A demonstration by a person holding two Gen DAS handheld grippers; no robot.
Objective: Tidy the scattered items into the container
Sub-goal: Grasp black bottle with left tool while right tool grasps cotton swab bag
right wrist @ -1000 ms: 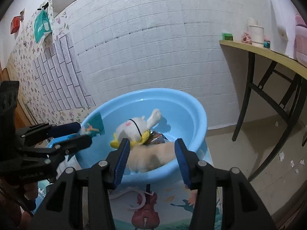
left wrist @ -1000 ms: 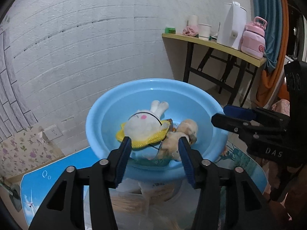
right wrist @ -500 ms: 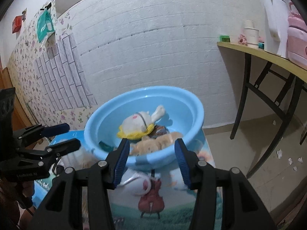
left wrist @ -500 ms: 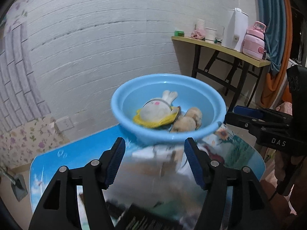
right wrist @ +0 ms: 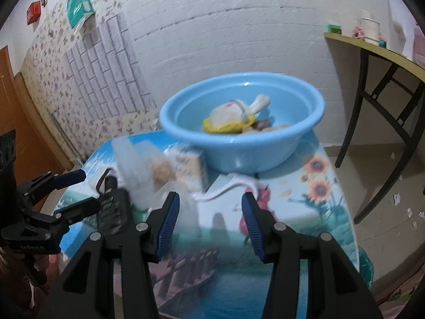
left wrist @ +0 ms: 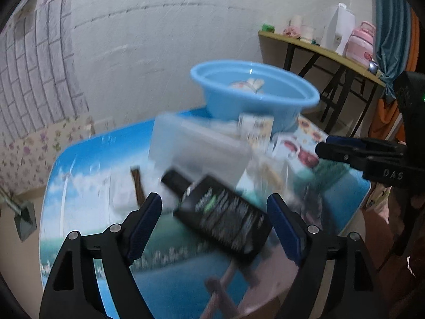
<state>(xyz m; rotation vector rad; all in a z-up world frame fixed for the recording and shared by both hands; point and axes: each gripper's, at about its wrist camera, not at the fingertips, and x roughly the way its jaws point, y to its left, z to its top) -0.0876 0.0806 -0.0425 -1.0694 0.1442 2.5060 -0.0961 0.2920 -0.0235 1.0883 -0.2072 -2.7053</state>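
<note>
Basin (right wrist: 300, 133): holds plush rabbit (right wrist: 233, 111), brown toys. Before basin, unpacked: black bottle (left wrist: 223, 212), clear box (left wrist: 196, 146), carton (right wrist: 186, 167), mug (left wrist: 289, 146). Left gripper (left wrist: 215, 220), right gripper (right wrist: 209, 215): jaws wide, empty.

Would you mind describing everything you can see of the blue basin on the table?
The blue basin is a round, smooth, glossy tub that looks like plastic, with a rolled rim and sloped walls. It stands upright at the far end of the printed tabletop, near the white brick wall. Inside lie a white rabbit plush on something yellow and a tan soft toy, only partly visible. A small carton sits right against its near side; contact is unclear. Neither gripper touches it.
</note>
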